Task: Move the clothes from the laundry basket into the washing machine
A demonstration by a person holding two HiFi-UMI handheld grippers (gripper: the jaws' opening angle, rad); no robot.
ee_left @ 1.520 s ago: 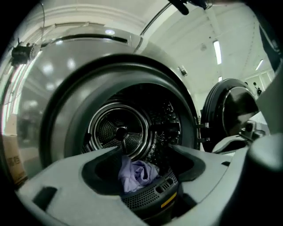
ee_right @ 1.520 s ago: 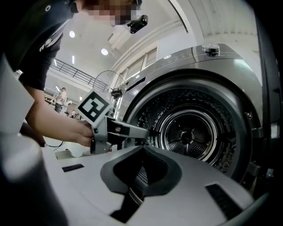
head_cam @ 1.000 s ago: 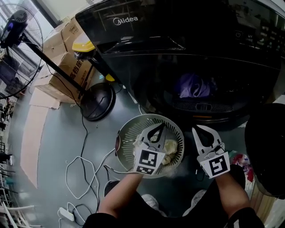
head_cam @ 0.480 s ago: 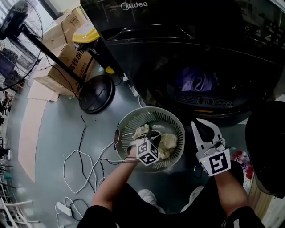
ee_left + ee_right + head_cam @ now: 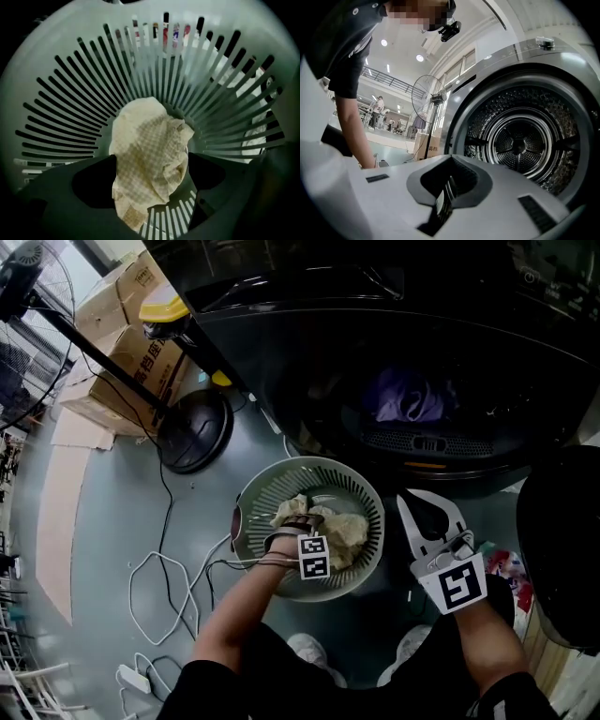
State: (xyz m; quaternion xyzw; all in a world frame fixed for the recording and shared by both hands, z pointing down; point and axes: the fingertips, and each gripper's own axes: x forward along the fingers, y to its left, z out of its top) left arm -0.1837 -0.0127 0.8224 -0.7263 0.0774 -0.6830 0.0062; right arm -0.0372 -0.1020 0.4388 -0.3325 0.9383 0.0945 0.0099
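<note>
A pale slatted laundry basket stands on the floor before the black front-loading washing machine. A crumpled yellowish checked cloth lies in it. My left gripper points straight down inside the basket. Its jaws are opening, and the cloth lies loose between them on the basket's slats; the left gripper presses nothing. To the basket's right my right gripper is held level and shut, empty. It faces the open drum. A purple garment lies in the drum.
A standing fan's round base and cardboard boxes are to the left of the machine. White cables loop over the grey floor near a power strip. A large black round shape fills the right edge.
My left gripper has sunk into the basket, turned to point down, and its jaws have gone from shut to apart over the cloth. The right gripper has stayed where it was.
</note>
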